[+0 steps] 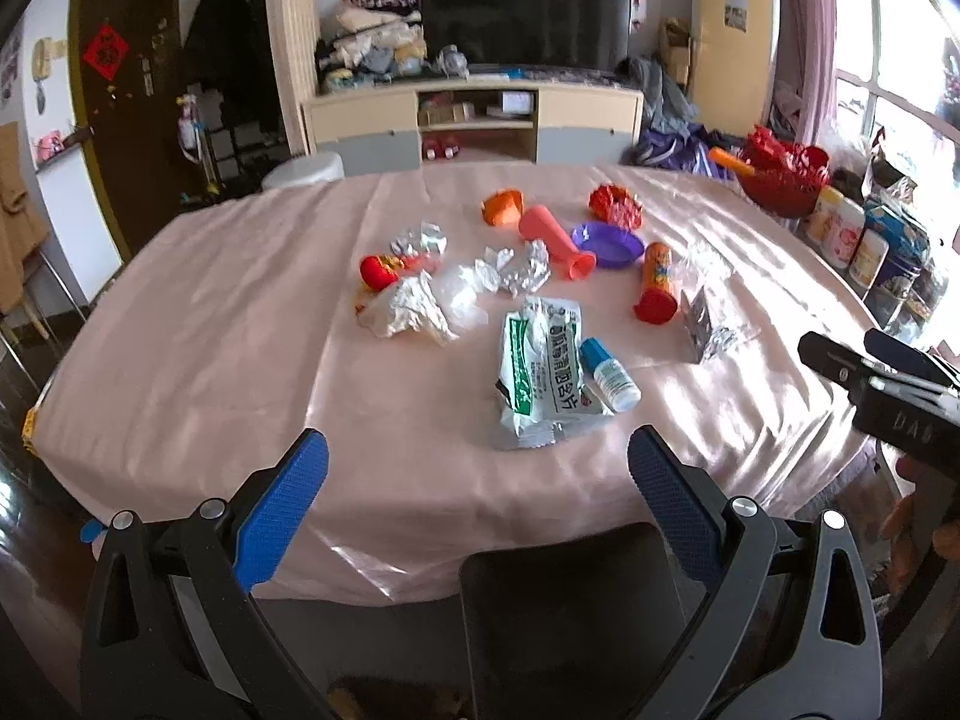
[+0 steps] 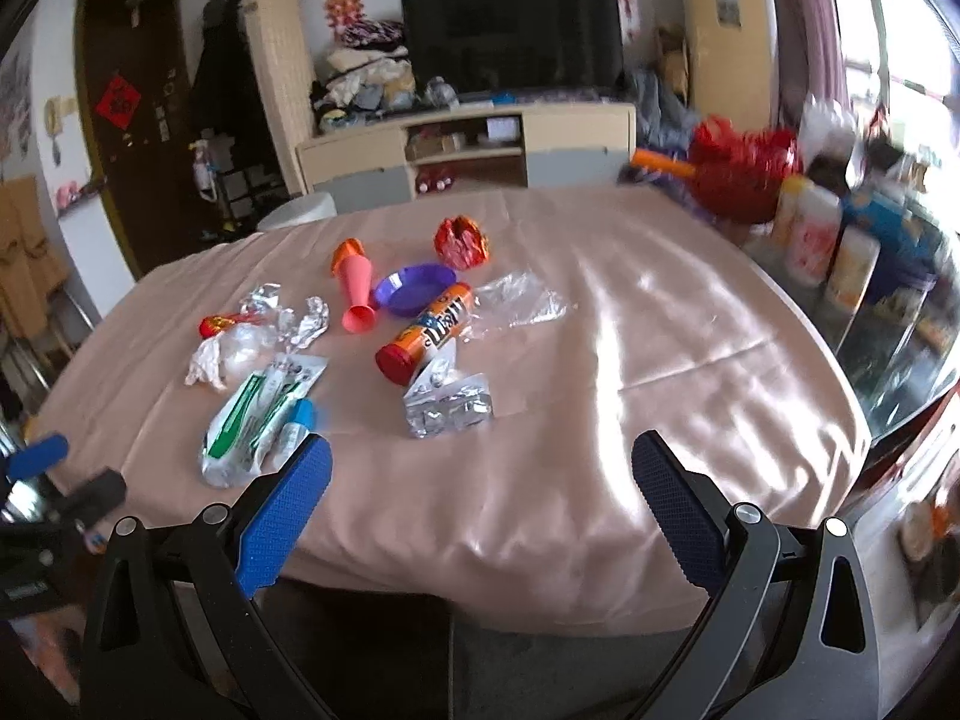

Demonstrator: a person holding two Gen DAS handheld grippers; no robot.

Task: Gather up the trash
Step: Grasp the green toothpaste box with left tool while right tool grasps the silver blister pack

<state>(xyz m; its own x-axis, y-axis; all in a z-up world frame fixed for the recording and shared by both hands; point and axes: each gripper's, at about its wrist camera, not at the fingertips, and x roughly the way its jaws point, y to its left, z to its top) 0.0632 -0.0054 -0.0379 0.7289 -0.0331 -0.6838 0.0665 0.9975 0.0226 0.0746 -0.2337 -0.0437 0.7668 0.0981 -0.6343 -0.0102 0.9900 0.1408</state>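
Trash lies scattered on the pink-covered table (image 1: 210,348): a green-and-white wrapper (image 1: 540,372) (image 2: 258,414), crumpled white paper (image 1: 411,309) (image 2: 207,363), foil scraps (image 1: 522,267) (image 2: 306,321), a silver blister pack (image 2: 447,411) (image 1: 699,324), clear plastic film (image 2: 516,306) and a red crumpled wrapper (image 1: 615,204) (image 2: 461,241). My left gripper (image 1: 477,468) is open and empty at the table's near edge. My right gripper (image 2: 480,474) is open and empty, also at the near edge, and shows in the left wrist view (image 1: 864,360).
Also on the table: an orange tube with a red cap (image 1: 657,291) (image 2: 429,333), a purple dish (image 1: 606,243) (image 2: 414,288), a pink cone (image 1: 555,240) (image 2: 355,294), a small blue-capped bottle (image 1: 609,375) (image 2: 297,420). A red basket (image 1: 780,171) and jars (image 1: 837,228) stand at right. A dark chair back (image 1: 570,618) is below.
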